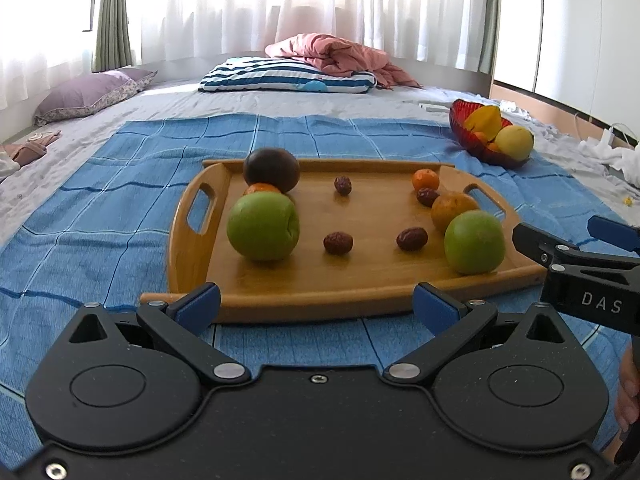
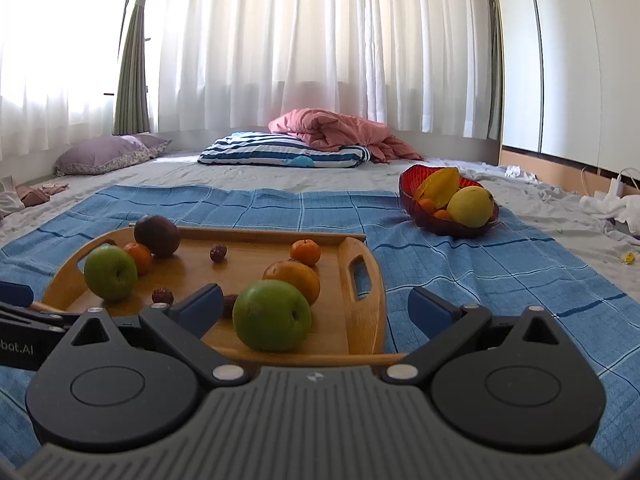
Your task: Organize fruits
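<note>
Tray [image 1: 192, 248] of apples [image 1: 263, 226], bowl [image 2: 412, 196] of fruit

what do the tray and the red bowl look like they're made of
Tray: looks like bamboo or light wood, with fine grain lines, a warm tan colour and a soft satin sheen that faintly mirrors the fruit. Red bowl: seems glass or clear plastic; light glows through its ribbed, glossy wall. Which one can't be told.

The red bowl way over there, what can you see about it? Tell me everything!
The red bowl looks like shiny, see-through ribbed glass or plastic, with a wavy rim. It sits tilted on the blue checked cloth, beyond and to the right of the wooden tray, not touching it. Inside are a yellow starfruit, a round yellow-green fruit and small oranges. Neither gripper is near it.
</note>
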